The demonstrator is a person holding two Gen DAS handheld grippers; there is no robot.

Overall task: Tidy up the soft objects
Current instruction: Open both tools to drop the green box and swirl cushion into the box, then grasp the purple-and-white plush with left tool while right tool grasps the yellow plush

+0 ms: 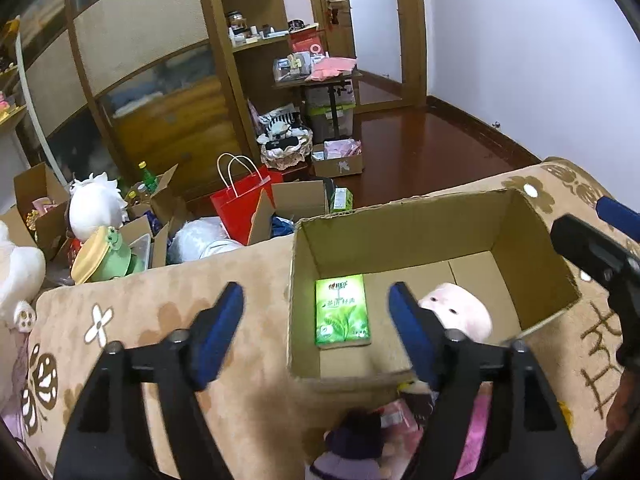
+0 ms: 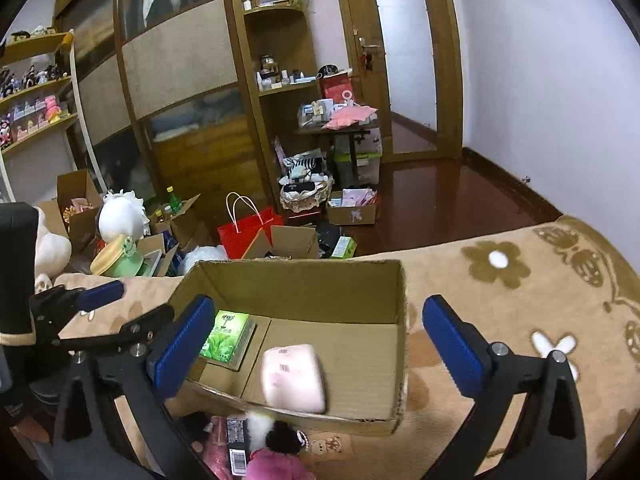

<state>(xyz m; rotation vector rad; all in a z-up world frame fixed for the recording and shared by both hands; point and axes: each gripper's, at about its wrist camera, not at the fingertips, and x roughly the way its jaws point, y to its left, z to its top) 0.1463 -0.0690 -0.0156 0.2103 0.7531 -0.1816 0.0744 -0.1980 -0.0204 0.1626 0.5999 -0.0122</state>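
Note:
An open cardboard box (image 1: 400, 216) (image 2: 288, 280) stands on a tan flowered blanket (image 1: 160, 312) (image 2: 520, 280). Inside lie a green tissue pack (image 1: 342, 312) (image 2: 228, 336) and a pale pink soft pack (image 1: 464, 312) (image 2: 294, 380), blurred in the right wrist view. My left gripper (image 1: 316, 324) is open and empty over the box's near left corner. My right gripper (image 2: 316, 344) is open and empty above the box. Small plush toys (image 1: 356, 440) (image 2: 272, 452), dark purple and pink, lie in front of the box.
Beyond the bed edge the floor holds a red paper bag (image 1: 244, 204) (image 2: 248, 228), open cartons (image 1: 296, 200), a white plush (image 1: 94, 204) and a green frog toy (image 1: 108, 256). A wardrobe, shelves and a door stand behind.

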